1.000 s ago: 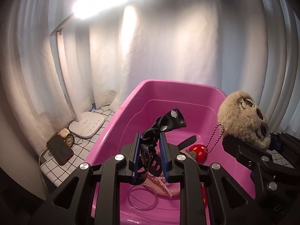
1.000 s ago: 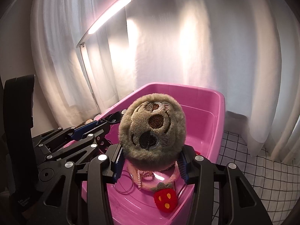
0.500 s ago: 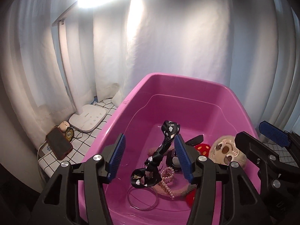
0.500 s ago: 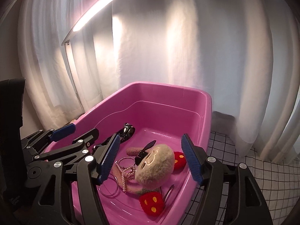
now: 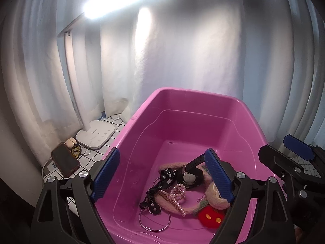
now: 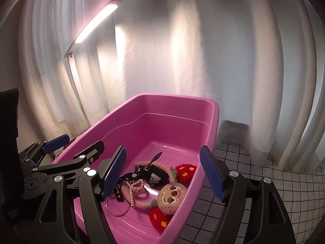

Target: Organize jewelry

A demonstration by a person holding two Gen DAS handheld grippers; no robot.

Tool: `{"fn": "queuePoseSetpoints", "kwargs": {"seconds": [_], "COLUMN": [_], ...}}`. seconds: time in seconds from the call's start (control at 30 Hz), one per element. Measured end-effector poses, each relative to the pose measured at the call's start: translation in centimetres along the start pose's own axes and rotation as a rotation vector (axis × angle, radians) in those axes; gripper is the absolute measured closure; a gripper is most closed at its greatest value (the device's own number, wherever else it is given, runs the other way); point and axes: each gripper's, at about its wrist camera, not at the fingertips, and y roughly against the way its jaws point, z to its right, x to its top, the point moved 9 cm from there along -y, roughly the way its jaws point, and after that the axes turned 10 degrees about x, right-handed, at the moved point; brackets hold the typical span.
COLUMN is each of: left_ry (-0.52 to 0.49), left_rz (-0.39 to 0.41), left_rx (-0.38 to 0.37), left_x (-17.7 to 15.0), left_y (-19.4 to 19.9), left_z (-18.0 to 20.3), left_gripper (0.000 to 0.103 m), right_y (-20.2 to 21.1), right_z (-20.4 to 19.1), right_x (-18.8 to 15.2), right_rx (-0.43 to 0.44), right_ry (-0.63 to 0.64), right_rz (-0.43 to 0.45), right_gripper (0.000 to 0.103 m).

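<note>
Jewelry and little soft toys lie in a heap on the floor of the pink tub (image 5: pixel 140 134), at the end close to the two tools. In the heap there is a pearl string (image 5: pixel 176 195), a black ribbon with white spots (image 5: pixel 165 178), a thin silver ring (image 5: pixel 154 220), a watch with a black strap (image 5: pixel 190 178), and a fluffy plush face (image 6: pixel 171 192) with red pom-poms (image 6: pixel 159 217) on it. The left gripper (image 5: pixel 162 179) has just been opening; its blue pads stand wide apart and nothing is between them. The right gripper (image 6: pixel 162 174) has just been opening too, and it also holds nothing. Both tools point down and forward into the tub, so the heap is ahead of them and below them. The ribbon and the silver ring lie on the left side of the heap, nearer the left gripper. The plush face and pom-poms lie on the right side, nearer the right gripper. The pearl string runs slanting from the middle of the heap toward the near end. I think both drops are done. On the checked cloth (image 6: pixel 254 174) beside the tub I see no more jewelry, but much is hidden.
</note>
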Motion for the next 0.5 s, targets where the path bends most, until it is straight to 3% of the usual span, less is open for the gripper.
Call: {"fn": "queuePoseSetpoints", "kwargs": {"seconds": [0.5], "left_ry": [-0.036], "left_rz": [0.025], "left_rx": [-0.04], "left_x": [-0.4], "left_y": [2.0], "left_z": [2.5], "left_gripper": [0.014], "right_y": [2.4], "right_z": [2.5], "right_x": [-0.8], "right_rx": [-0.035], "right_ry": [-0.048], "right_rz": [0.031], "right_gripper": [0.031]}}
